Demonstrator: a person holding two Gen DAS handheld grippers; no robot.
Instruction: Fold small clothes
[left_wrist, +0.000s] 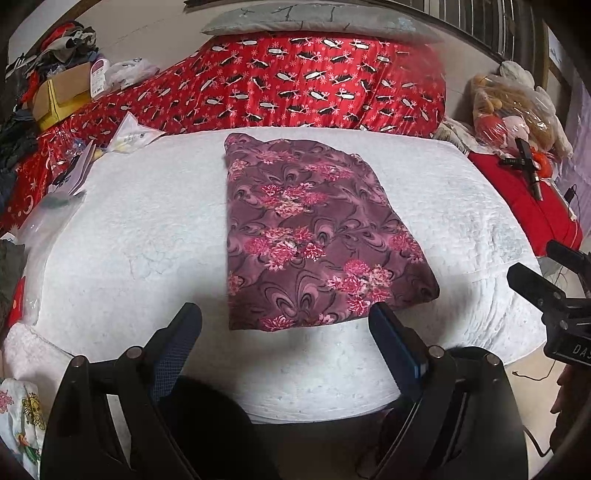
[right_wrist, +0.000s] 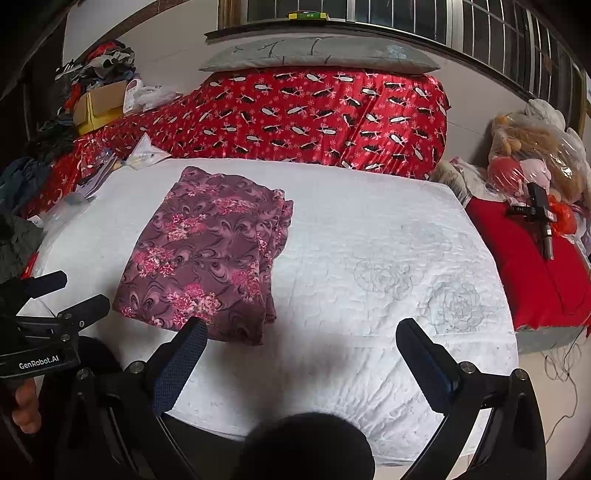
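The garment (left_wrist: 310, 236), a maroon floral cloth, lies folded into a rough rectangle on the white quilt (left_wrist: 129, 240), flat and held by nothing. The left gripper (left_wrist: 286, 319) hangs just short of the cloth's near edge, its fingers spread wide and empty, one tip off the near left corner and the other by the near right corner. From the right wrist view the same garment (right_wrist: 207, 254) sits to the left and a little farther off; the right gripper (right_wrist: 301, 330) is released too, jaws wide apart, with bare quilt (right_wrist: 369, 258) between them. Its left finger (right_wrist: 181, 365) points at the near right corner of the cloth, though I cannot tell if it touches. The stacked layers show along the cloth's right edge.

Behind the quilt a red patterned duvet (left_wrist: 314, 81) is heaped up, with a grey pillow (left_wrist: 306, 18) on top of it. At far left a cardboard box (left_wrist: 62, 92) stands open among piled clothes (left_wrist: 66, 40); what is in it I cannot make out. At far right a clear plastic bag (right_wrist: 535, 155) holds stuffed toys, and next to it a black device (right_wrist: 541, 218) rests on a red cushion (right_wrist: 535, 266).
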